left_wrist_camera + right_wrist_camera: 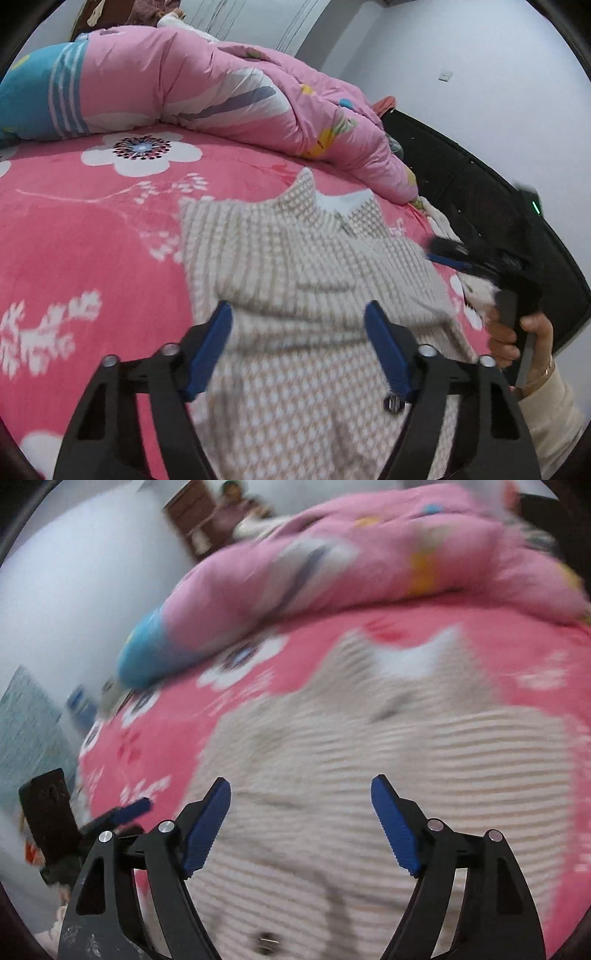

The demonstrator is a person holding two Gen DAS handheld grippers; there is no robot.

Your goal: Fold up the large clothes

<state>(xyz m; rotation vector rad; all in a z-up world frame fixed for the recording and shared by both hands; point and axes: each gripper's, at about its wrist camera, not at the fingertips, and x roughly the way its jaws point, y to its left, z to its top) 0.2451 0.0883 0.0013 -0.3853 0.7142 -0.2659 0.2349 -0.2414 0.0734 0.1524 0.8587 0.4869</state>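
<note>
A beige and white checked garment [306,280] lies spread on the pink flowered bed sheet [92,221], collar at the far end. My left gripper [299,317] is open and empty just above its middle. My right gripper [301,794] is open and empty over the same garment [369,775], which looks blurred in the right wrist view. In the left wrist view the right gripper [461,258] shows at the garment's right edge, held by a hand [517,339]. The left gripper [122,812] shows at the left of the right wrist view.
A rolled pink quilt [221,88] with a blue end lies across the far side of the bed, also in the right wrist view [369,554]. A dark bed frame [480,177] runs along the right. White walls stand behind.
</note>
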